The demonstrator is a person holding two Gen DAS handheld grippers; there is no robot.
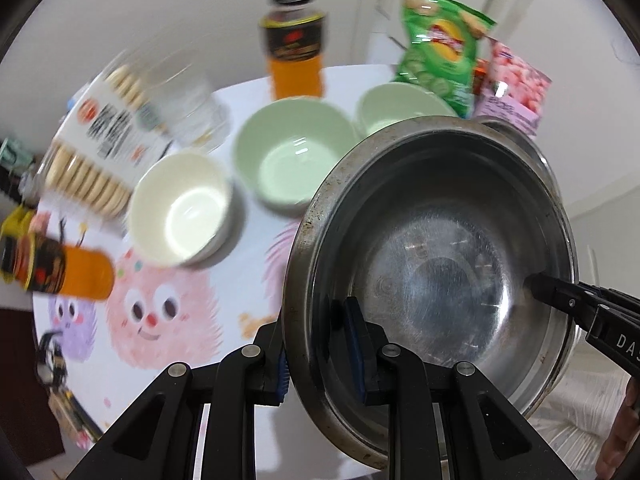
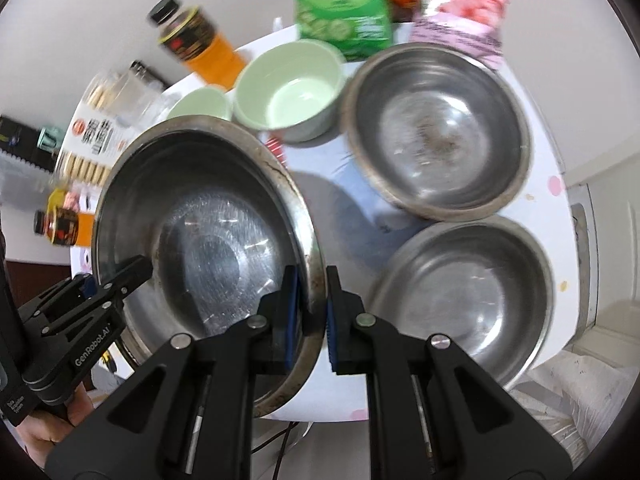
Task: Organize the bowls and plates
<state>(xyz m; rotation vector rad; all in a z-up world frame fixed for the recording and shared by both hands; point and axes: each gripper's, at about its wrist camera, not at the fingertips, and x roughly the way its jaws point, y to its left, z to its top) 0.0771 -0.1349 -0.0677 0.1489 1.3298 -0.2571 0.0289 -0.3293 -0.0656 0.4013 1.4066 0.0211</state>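
Note:
A large steel bowl (image 1: 436, 264) is held tilted above the round table by both grippers; it also shows in the right wrist view (image 2: 208, 240). My left gripper (image 1: 320, 344) is shut on its left rim. My right gripper (image 2: 312, 316) is shut on its right rim. Two more steel bowls stand on the table at the right, one farther (image 2: 436, 132) and one nearer (image 2: 464, 292). A white bowl (image 1: 180, 208) and two green bowls, one nearer (image 1: 292, 160) and one farther (image 1: 400, 108), stand in the middle.
Two orange drink bottles, one upright (image 1: 294, 40) and one lying (image 1: 60, 268), a cracker pack (image 1: 96, 148), a clear glass (image 1: 188, 108), a green chip bag (image 1: 440, 48) and a pink snack bag (image 1: 512, 88) ring the table's back edge. The tablecloth (image 1: 160, 312) has cartoon prints.

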